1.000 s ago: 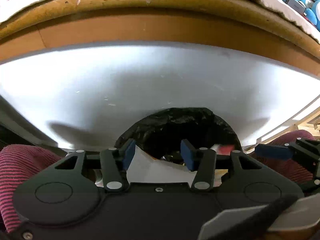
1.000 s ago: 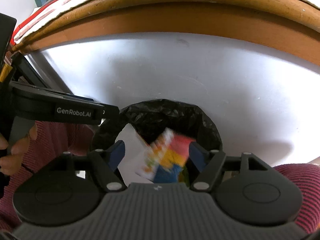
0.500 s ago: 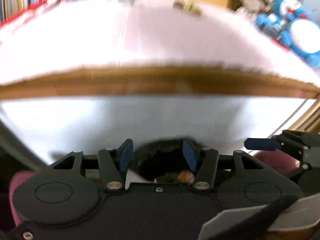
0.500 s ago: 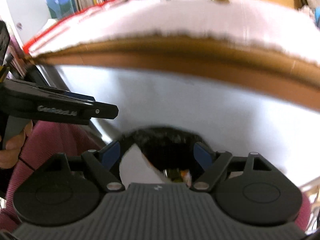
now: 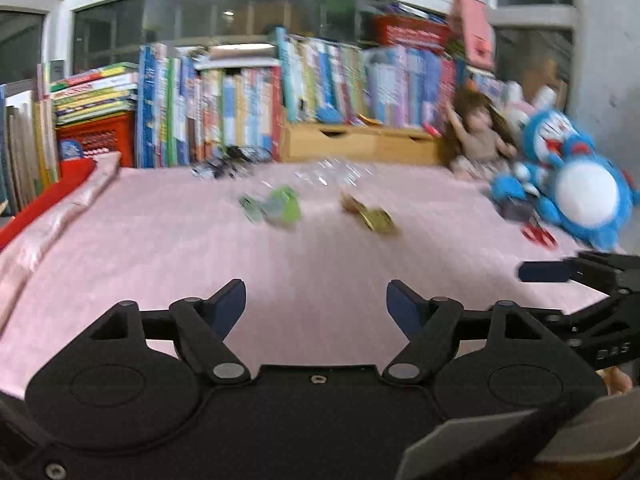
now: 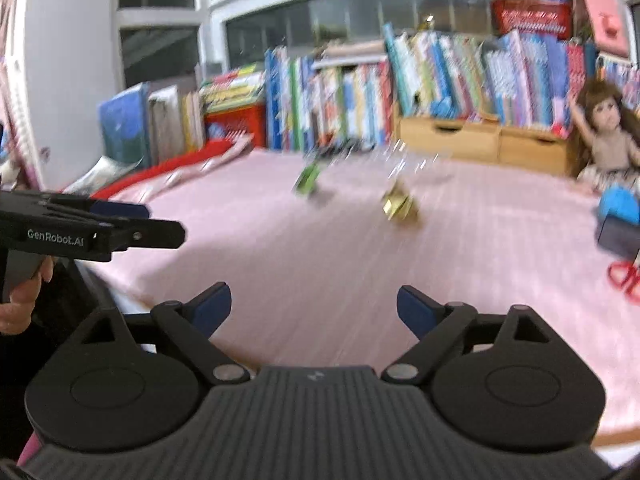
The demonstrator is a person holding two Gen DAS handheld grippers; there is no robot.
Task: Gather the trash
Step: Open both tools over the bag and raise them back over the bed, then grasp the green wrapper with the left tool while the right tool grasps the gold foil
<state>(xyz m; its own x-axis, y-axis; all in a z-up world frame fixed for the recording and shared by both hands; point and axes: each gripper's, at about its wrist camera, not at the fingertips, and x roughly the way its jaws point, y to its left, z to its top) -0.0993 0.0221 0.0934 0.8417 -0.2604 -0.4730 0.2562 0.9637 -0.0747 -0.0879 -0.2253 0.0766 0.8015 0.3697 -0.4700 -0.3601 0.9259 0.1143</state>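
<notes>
Both views are blurred by motion. A green wrapper (image 5: 276,208) (image 6: 307,178) and a gold wrapper (image 5: 370,215) (image 6: 398,203) lie mid-table on the pink cloth (image 5: 200,248). A clear crumpled plastic piece (image 5: 332,172) (image 6: 408,164) lies behind them, and a dark wrapper (image 5: 228,164) sits near the books. My left gripper (image 5: 316,304) is open and holds nothing, above the table's near part. My right gripper (image 6: 314,306) is open too, also with nothing in it. Each gripper shows at the side of the other's view, the right gripper (image 5: 576,276) and the left gripper (image 6: 92,232).
Rows of books (image 5: 280,96) and wooden drawers (image 5: 360,144) line the back. A doll (image 6: 604,128), a blue plush toy (image 5: 576,188) and red scissors (image 6: 624,280) occupy the right. A red and pink folded cloth (image 5: 56,208) lies at the left edge. A hand (image 6: 24,300) holds the left gripper.
Both grippers have risen from over the black bin bag below the table edge to above the tabletop. The paper and coloured wrapper seen at their fingers are out of view.
</notes>
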